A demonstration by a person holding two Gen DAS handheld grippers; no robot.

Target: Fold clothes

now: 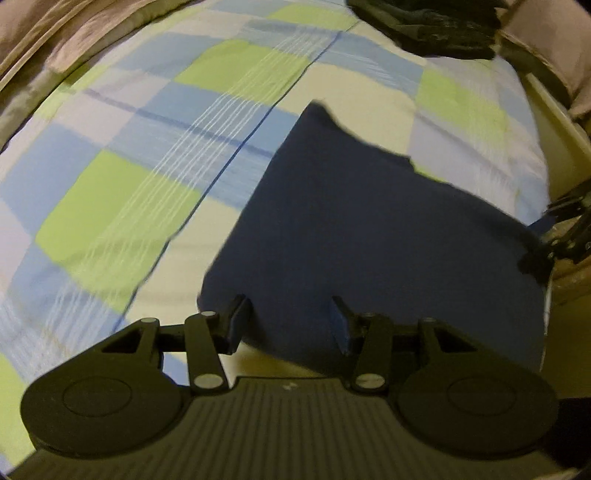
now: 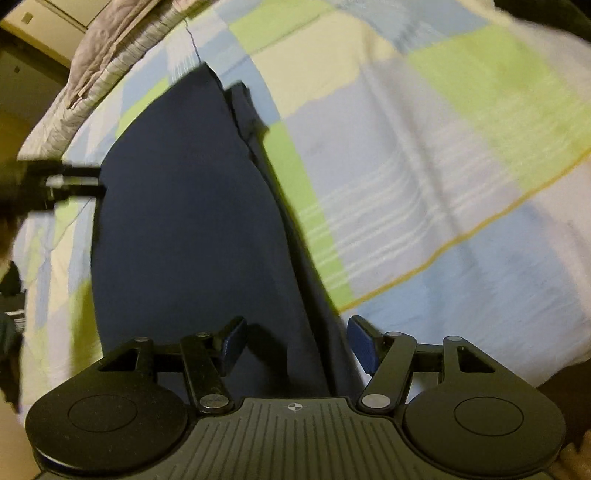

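A navy blue garment lies flat on the checked bedsheet, one corner pointing away from me. My left gripper is open over its near edge, with cloth between and under the blue pads. At the right edge of this view, my right gripper meets the garment's side. In the right wrist view the same garment stretches away lengthwise, a folded layer showing along its right side. My right gripper is open, straddling that near end. My left gripper reaches the cloth's far left edge.
A dark pile of clothes sits at the far end of the bed. A grey-brown quilt is bunched along the left side, also seen as a quilt in the right wrist view. The bed's edge runs along the right.
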